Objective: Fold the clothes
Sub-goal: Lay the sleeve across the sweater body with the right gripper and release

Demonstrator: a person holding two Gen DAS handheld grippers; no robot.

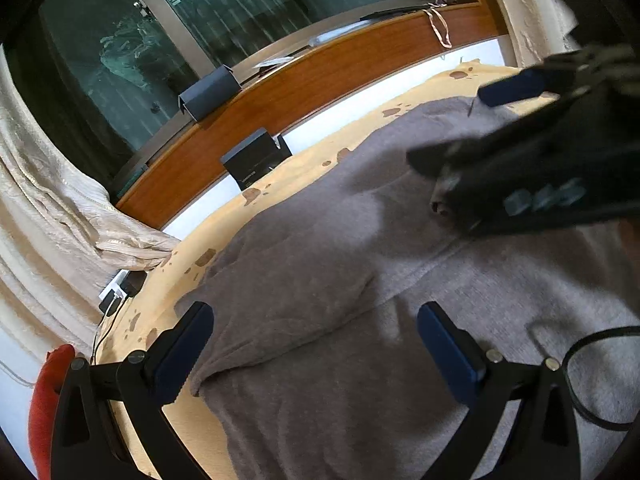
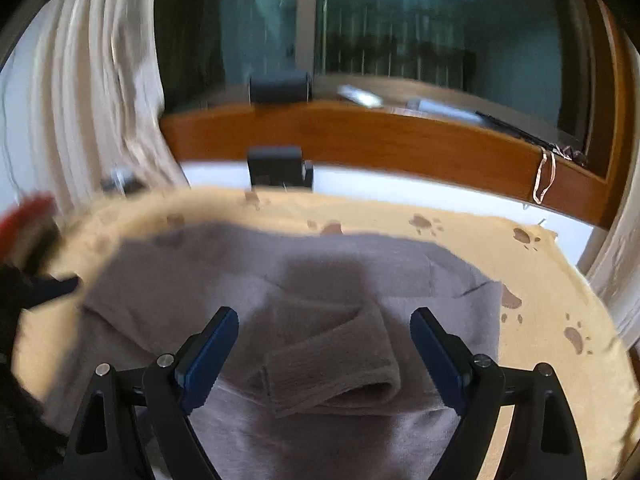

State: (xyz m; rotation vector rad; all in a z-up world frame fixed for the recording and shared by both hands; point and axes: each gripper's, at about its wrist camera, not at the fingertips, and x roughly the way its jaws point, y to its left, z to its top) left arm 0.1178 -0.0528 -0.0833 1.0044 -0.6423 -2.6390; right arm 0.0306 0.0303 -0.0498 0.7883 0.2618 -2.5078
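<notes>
- Sweater (image 2: 320, 280), grey and fuzzy, lies spread on a yellow paw-print blanket (image 2: 540, 280), filling the lower centre of both views.
- Its ribbed cuff (image 2: 332, 376) rests folded onto the body, low in the right wrist view.
- Right claw (image 2: 324, 356) stands wide apart around the cuff, not pressing it.
- Left claw (image 1: 316, 356) gapes over the fabric, gripping nothing.

Black fingers (image 2: 448, 364), blue pads, silver screws

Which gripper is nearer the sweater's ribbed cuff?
Right. The right gripper hangs open directly over the ribbed cuff; the left gripper, also open, is off over the sweater's folded left edge.
</notes>
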